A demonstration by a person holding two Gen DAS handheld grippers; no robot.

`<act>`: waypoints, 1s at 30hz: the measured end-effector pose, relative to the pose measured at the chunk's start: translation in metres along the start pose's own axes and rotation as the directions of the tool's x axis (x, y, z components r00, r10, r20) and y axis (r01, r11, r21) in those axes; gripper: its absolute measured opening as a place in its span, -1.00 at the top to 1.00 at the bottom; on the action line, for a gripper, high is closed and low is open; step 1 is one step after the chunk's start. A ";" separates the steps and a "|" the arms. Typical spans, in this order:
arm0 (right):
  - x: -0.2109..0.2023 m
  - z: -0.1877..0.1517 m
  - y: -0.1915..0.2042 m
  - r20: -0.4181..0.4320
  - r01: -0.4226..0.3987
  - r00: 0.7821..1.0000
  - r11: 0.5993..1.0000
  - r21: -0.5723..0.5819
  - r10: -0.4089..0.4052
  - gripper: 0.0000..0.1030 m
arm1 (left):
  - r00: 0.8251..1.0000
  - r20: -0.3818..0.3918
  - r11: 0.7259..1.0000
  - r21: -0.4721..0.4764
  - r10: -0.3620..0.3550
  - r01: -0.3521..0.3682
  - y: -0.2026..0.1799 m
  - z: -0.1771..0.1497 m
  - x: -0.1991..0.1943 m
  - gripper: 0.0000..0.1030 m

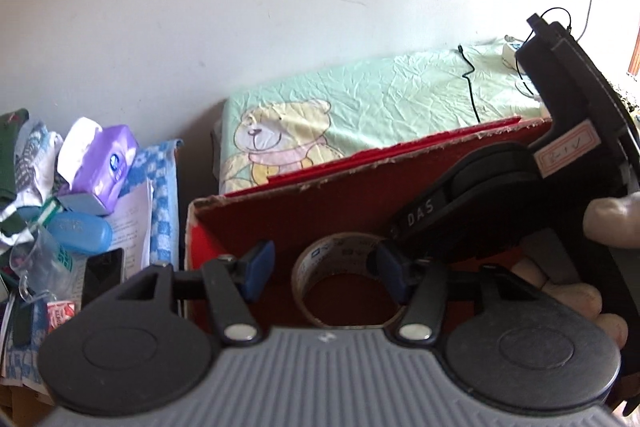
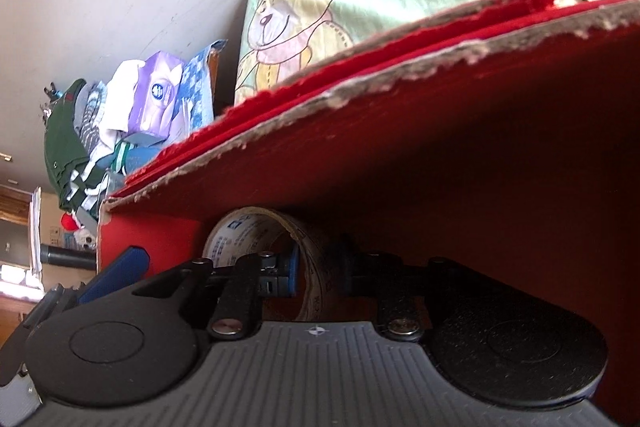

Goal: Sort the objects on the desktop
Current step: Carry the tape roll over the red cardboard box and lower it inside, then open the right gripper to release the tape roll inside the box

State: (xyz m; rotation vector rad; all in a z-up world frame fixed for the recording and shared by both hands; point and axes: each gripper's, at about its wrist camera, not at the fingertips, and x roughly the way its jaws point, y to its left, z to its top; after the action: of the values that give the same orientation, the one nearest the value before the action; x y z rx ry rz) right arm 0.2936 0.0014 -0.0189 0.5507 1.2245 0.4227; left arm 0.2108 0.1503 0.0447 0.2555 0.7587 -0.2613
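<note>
Brown tape roll on edge, hole gripper-ward

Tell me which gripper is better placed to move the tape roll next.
Right, probably: the right gripper pinches the wall of the tape roll inside the red box, while the left gripper hangs open, holding nothing.

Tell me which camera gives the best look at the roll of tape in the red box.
The left wrist view: the tape roll shows as a nearly whole ring from above, inside the red box. The right wrist view shows the tape roll only partly, edge-on, with the right gripper clamped across its wall.
</note>
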 end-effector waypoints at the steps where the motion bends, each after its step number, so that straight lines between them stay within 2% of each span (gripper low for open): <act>1: 0.001 0.001 0.001 -0.003 -0.003 1.000 1.000 -0.001 0.003 0.53 | 1.000 0.007 1.000 -0.005 -0.003 0.003 0.001 0.000 -0.001 -0.10; 7: 0.002 -0.001 -0.004 -0.004 -0.011 1.000 1.000 0.028 0.012 0.51 | 0.996 0.089 0.998 -0.067 -0.007 0.013 0.010 -0.005 -0.013 -0.21; 10: 0.003 0.004 0.004 -0.038 -0.029 0.999 1.000 0.003 0.029 0.49 | 0.996 0.092 0.999 -0.048 0.003 0.002 0.004 -0.005 -0.015 -0.16; 13: 0.010 0.008 -0.001 -0.081 -0.067 0.994 0.997 0.042 0.070 0.48 | 0.993 0.118 0.999 -0.022 0.027 -0.025 -0.001 -0.007 -0.019 -0.15; 16: 0.013 0.011 -0.006 -0.105 -0.091 0.989 0.992 0.083 0.100 0.46 | 0.993 0.111 0.998 -0.042 0.048 -0.043 0.000 -0.006 -0.018 -0.26; 20: 0.002 0.011 -0.004 -0.024 -0.082 0.996 0.996 0.042 0.083 0.40 | 0.998 0.053 0.996 -0.084 0.025 -0.020 0.008 -0.004 -0.010 -0.30; 23: -0.002 0.011 -0.012 0.004 -0.140 0.990 0.987 0.086 0.140 0.37 | 0.999 0.039 0.997 -0.073 0.014 -0.011 0.006 -0.004 -0.009 -0.25; 25: -0.007 0.013 -0.019 0.057 -0.149 0.988 0.982 0.118 0.143 0.40 | 0.999 0.028 0.998 -0.055 0.015 -0.013 0.003 -0.004 -0.006 -0.19; 26: -0.009 0.014 -0.022 0.070 -0.146 0.988 0.980 0.132 0.138 0.41 | 1.000 0.020 0.999 -0.048 0.015 -0.014 0.003 -0.004 -0.005 -0.17; 28: -0.011 0.014 -0.030 0.050 -0.131 0.991 0.977 0.170 0.124 0.41 | 1.000 0.009 0.999 -0.031 0.009 -0.009 0.000 -0.004 -0.004 0.01; 30: -0.017 0.012 -0.033 0.048 -0.072 0.997 0.984 0.166 0.064 0.40 | 1.000 -0.001 1.000 -0.013 -0.002 0.002 -0.001 -0.004 -0.003 0.07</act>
State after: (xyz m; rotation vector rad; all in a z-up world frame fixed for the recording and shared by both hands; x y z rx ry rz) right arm 0.3005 -0.0364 -0.0227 0.7437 1.2092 0.3656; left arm 0.2059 0.1509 0.0434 0.2427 0.7613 -0.2582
